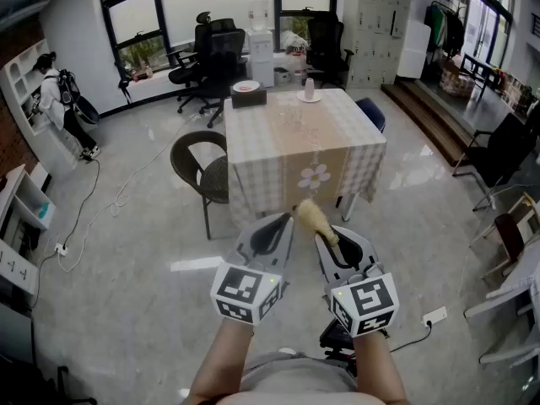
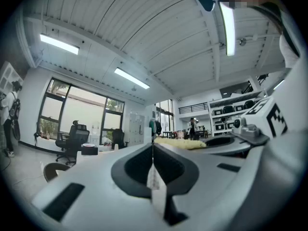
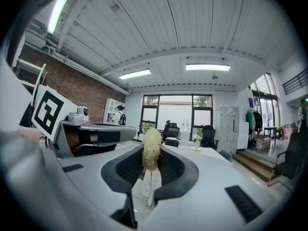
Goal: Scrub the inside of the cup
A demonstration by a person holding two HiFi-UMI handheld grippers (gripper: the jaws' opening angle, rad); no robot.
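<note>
Approach stage, by my read: right gripper (image 1: 331,241) clamps the brush (image 1: 312,216), bristles beyond its jaws. Left gripper (image 1: 279,226) is pinched together, empty. The cup (image 1: 309,89) stands well ahead of both (on the table (image 1: 253,146)). Next move: close in and steady the cup.

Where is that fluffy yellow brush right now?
The brush is clamped in the fingers of the right gripper, low in the middle of the head view, beside the left gripper, its tip pointing toward the checked table.

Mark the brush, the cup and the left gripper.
brush (image 3: 151,149), right gripper view, on its yellow bristle head.
cup (image 1: 309,88), head view, on its side wall.
left gripper (image 2: 153,149), left gripper view, where the shut jaws meet.
</note>
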